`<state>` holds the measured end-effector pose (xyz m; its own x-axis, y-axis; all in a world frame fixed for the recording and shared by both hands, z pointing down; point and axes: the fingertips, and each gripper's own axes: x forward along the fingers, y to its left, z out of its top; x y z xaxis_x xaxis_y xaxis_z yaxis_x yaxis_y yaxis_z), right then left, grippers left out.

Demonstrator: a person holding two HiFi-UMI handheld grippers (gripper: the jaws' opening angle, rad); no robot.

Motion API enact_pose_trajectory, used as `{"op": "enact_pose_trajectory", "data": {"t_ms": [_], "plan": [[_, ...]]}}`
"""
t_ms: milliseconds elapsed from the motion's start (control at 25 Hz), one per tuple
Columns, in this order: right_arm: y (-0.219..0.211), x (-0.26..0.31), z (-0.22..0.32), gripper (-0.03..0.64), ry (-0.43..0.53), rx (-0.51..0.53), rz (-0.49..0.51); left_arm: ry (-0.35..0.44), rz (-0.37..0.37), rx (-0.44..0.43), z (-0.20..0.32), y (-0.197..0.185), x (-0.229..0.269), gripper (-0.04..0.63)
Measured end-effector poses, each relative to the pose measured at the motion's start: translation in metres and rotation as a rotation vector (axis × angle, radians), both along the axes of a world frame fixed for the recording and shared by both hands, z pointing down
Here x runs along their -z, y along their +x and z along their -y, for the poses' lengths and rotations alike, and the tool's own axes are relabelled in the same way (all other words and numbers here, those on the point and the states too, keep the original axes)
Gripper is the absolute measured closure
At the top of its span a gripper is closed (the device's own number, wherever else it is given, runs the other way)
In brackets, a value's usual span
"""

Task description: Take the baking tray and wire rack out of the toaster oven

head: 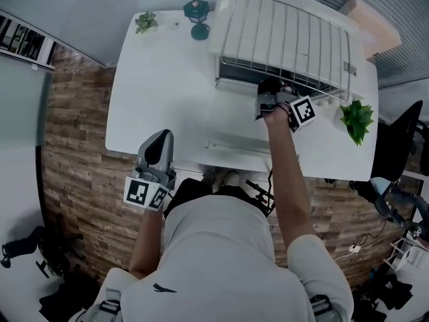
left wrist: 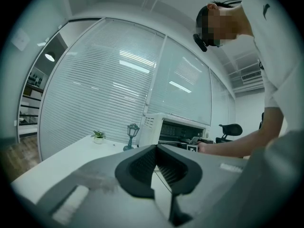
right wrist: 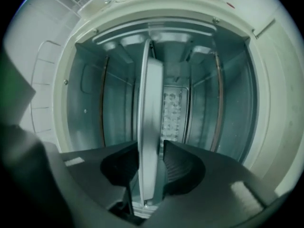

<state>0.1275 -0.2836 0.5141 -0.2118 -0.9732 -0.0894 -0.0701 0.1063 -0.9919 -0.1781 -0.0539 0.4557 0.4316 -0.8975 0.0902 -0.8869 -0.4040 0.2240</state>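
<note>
The white toaster oven [head: 228, 25] stands at the back of the white table [head: 161, 92] with its door [head: 234, 144] folded down. A wire rack [head: 288, 39] lies on top of the oven. My right gripper [head: 268, 89] reaches level into the oven's mouth. In the right gripper view the grey baking tray [right wrist: 153, 103] sits inside the oven, and its front rim runs between the jaws of the right gripper [right wrist: 153, 167]. One pad lies against the rim, while a narrow gap shows at the other. My left gripper [head: 161, 136] hangs at the table's front edge, shut and empty [left wrist: 156, 148].
A small potted plant [head: 145, 23] and a dark green lantern ornament [head: 197, 15] stand at the table's back left. A leafy plant [head: 356, 119] sits right of the oven. A black office chair [head: 402, 139] is beyond the right edge.
</note>
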Motion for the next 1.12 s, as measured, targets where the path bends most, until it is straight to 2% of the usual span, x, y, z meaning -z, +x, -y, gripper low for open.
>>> {"op": "enact_pose_trajectory", "data": {"t_ms": [120, 640, 1120], "plan": [[0.002, 0.002, 0.009, 0.523, 0.007, -0.004, 0.018, 0.001, 0.000, 0.002, 0.000, -0.001, 0.001, 0.592], [-0.001, 0.003, 0.004, 0.526, 0.001, 0.017, 0.057, 0.002, 0.002, 0.011, -0.006, 0.000, 0.002, 0.592], [-0.008, 0.004, -0.061, 0.529, -0.002, 0.053, 0.055, 0.008, -0.012, -0.001, -0.014, 0.007, 0.003, 0.592]]}}
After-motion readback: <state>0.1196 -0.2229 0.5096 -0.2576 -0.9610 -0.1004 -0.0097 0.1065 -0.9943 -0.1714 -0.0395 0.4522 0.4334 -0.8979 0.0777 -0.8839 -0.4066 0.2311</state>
